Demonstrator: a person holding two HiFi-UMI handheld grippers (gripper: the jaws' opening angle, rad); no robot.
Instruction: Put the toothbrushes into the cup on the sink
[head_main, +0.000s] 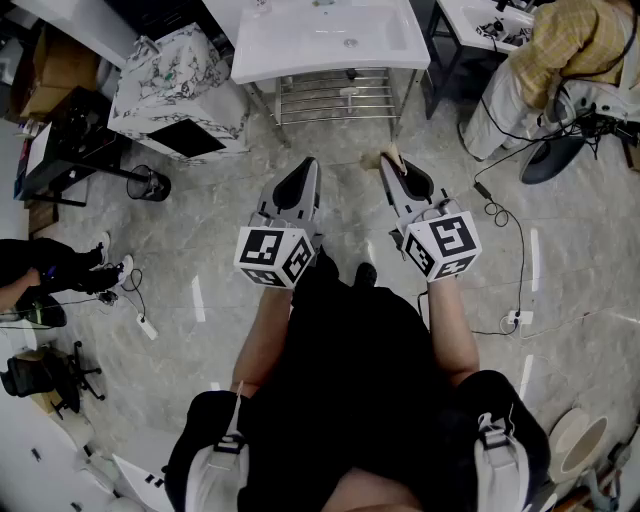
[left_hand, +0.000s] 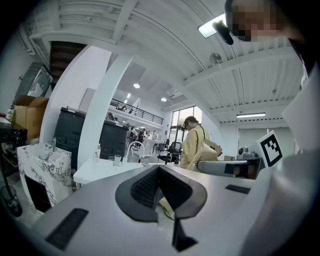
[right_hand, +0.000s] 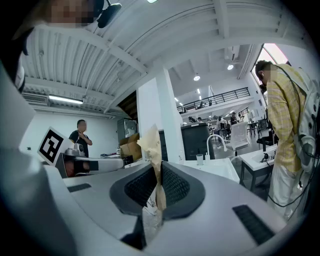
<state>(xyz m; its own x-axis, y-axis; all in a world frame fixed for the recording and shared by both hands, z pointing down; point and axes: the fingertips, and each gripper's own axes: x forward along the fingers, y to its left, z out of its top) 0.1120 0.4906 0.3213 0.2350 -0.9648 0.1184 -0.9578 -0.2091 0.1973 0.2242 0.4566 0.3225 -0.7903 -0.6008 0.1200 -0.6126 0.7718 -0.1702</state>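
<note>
My right gripper (head_main: 392, 165) is held above the floor, well short of the white sink (head_main: 330, 35), and is shut on a tan paper packet (right_hand: 151, 147) that sticks up past its pads; I cannot tell what is in the packet. Beside it, my left gripper (head_main: 303, 170) has its jaws together, and nothing shows between its pads (left_hand: 145, 187). A small clear cup (left_hand: 117, 160) stands on the sink's counter next to the faucet (left_hand: 134, 149). The same cup (right_hand: 200, 159) appears in the right gripper view. No bare toothbrush is visible.
A marble-patterned cabinet (head_main: 175, 80) stands left of the sink, with a black wire bin (head_main: 148, 183) on the floor near it. A metal rack (head_main: 335, 95) sits under the sink. A person in yellow (head_main: 560, 50) stands at a second sink (head_main: 490, 20). Cables (head_main: 500, 215) trail at right.
</note>
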